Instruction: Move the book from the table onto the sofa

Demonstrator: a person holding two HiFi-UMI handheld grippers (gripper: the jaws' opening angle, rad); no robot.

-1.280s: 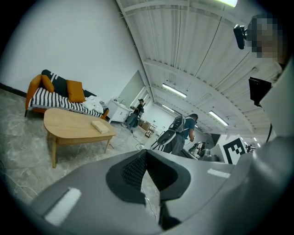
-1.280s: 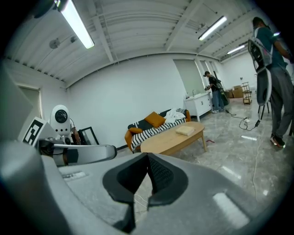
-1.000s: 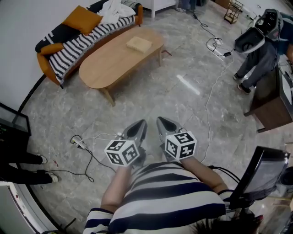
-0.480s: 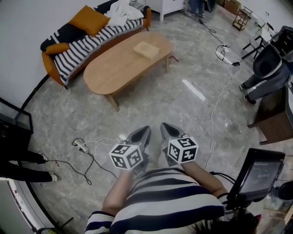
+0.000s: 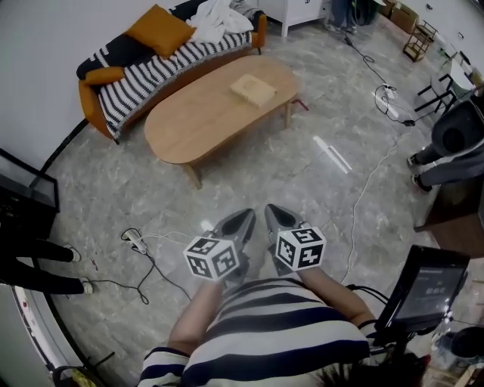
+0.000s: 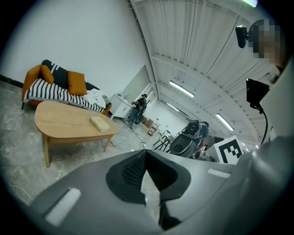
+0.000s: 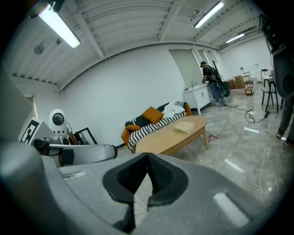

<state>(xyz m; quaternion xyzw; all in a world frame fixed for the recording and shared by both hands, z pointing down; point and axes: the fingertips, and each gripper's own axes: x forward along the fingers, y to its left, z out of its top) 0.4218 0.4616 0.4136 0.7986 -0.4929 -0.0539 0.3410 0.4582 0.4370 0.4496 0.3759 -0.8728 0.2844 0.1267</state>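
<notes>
A tan book (image 5: 253, 90) lies flat near the far right end of the oval wooden table (image 5: 198, 125), well ahead of me. Behind the table stands the orange sofa (image 5: 150, 72) with a black-and-white striped throw. My left gripper (image 5: 245, 218) and right gripper (image 5: 273, 212) are held side by side close to my body, both shut and empty, pointing toward the table across open floor. The left gripper view shows its shut jaws (image 6: 146, 153) with the book (image 6: 99, 124) far off. In the right gripper view, beyond the right gripper (image 7: 148, 158), the book (image 7: 185, 128) also lies far off.
An orange cushion (image 5: 159, 30) and white cloth (image 5: 219, 17) lie on the sofa. Cables (image 5: 142, 243) trail on the marble floor left of me, another cable (image 5: 361, 193) at the right. A person's legs (image 5: 34, 261) are at the left, a monitor on a stand (image 5: 426, 284) at the right.
The table and sofa have slid lower and to the right in the head view, a little nearer. Both grippers stay shut and side by side.
</notes>
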